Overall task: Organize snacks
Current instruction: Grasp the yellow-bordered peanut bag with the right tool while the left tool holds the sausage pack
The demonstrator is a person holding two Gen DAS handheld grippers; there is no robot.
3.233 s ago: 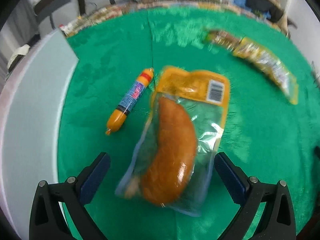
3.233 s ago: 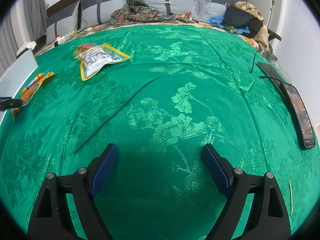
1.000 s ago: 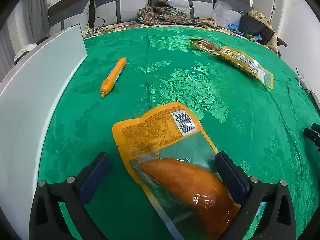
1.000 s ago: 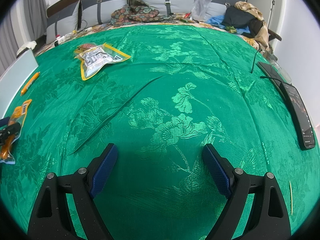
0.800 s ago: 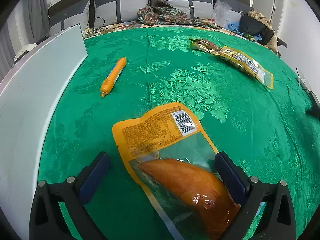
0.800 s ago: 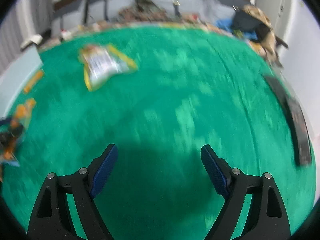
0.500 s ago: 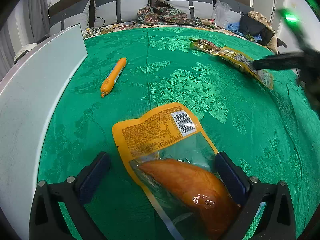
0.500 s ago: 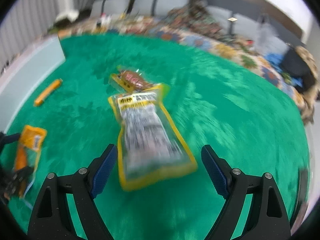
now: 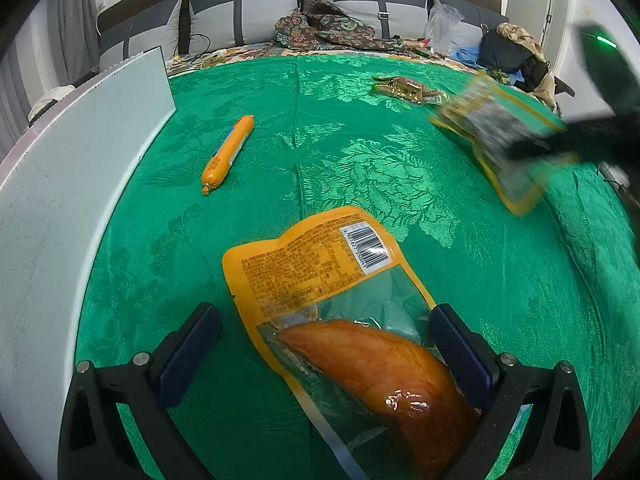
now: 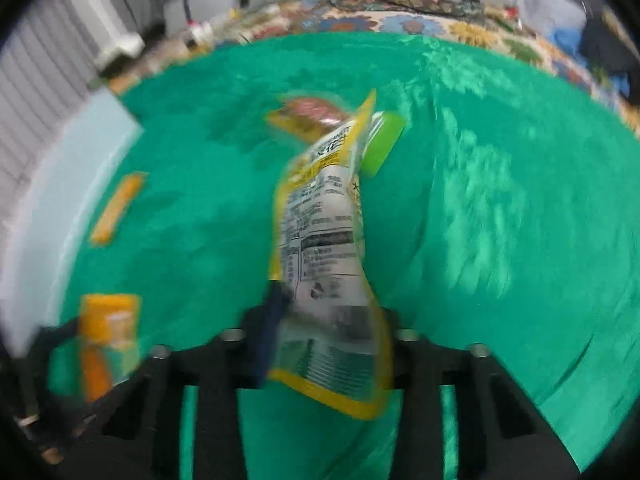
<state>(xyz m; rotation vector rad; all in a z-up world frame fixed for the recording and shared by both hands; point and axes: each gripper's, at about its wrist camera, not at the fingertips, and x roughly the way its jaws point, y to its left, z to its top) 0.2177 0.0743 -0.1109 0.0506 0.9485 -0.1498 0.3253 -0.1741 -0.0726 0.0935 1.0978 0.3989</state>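
While the right tool is pinching the floppy yellow pouch low, it's sagging; left tool is hanging open over the sausage pack.

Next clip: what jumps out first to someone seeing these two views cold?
The yellow-edged snack pouch with a printed white label, pinched in the shut right tool and lifted off the green patterned cloth, blurred with motion. Next, the orange packet holding a glazed brown piece of meat lying flat between the open left tool fingers. An orange sausage stick lies farther left.
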